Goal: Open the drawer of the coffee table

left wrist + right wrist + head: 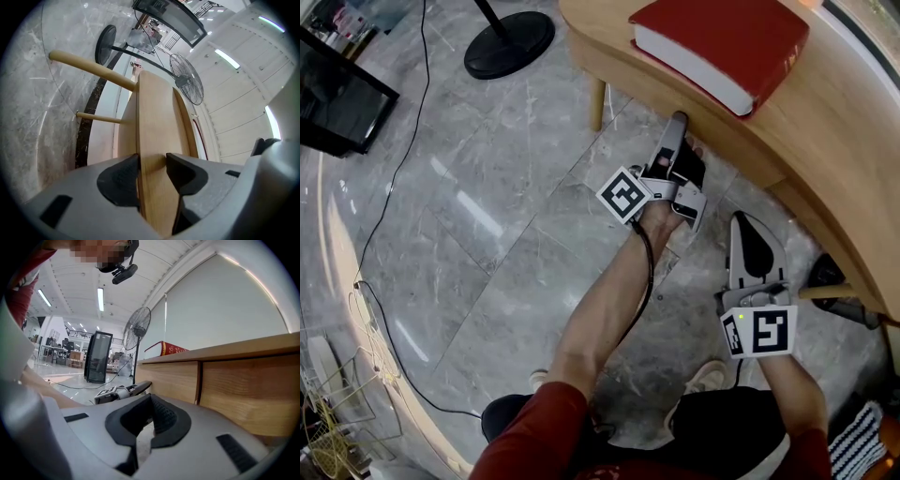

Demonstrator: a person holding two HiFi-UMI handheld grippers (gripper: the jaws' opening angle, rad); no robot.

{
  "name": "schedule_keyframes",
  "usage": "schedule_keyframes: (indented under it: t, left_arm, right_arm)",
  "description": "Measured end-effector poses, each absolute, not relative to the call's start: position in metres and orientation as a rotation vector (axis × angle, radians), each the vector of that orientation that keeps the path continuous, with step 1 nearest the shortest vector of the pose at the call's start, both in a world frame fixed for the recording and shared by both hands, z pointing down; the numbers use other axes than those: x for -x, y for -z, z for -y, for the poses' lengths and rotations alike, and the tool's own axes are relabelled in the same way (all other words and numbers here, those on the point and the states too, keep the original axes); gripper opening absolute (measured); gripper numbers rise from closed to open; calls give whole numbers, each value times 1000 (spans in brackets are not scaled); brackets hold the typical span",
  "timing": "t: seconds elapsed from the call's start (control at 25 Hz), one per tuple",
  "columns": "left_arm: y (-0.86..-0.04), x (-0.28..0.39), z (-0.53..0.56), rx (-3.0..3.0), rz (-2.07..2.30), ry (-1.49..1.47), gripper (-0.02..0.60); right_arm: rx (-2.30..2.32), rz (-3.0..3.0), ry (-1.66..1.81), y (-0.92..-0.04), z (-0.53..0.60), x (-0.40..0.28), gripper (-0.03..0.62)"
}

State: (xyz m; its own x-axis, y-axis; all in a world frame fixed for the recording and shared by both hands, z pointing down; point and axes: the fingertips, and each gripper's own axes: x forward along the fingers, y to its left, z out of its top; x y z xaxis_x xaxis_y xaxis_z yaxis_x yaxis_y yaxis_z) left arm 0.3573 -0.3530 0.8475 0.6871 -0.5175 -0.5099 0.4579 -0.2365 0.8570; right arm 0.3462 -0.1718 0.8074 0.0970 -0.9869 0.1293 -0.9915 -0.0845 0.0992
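The left gripper is pinching the lower edge of the drawer front, with 1 pad on each face of the wooden panel. It sits under the curved front edge of the coffee table, below the red book. The panel looks stiff and smooth, with no handle, so this bottom lip is probably the only hold. A straight, level pull should slide it without the pads slipping. The left forearm is stretched forward. The right gripper hangs lower, near the table's front edge, its jaws pressed together on nothing.
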Motion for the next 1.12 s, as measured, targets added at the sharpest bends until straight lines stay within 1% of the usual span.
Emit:
schedule_keyframes:
  t: [0.84, 1.12]
  left_arm:
    - [-849, -255, 312, -1582, 72, 938, 197]
    - [-851, -224, 300, -1573, 82, 951, 197]
  right_arm:
    - [-1872, 2199, -12, -810, 153, -240, -5]
    - [-1835, 2227, -10, -802, 148, -222, -5]
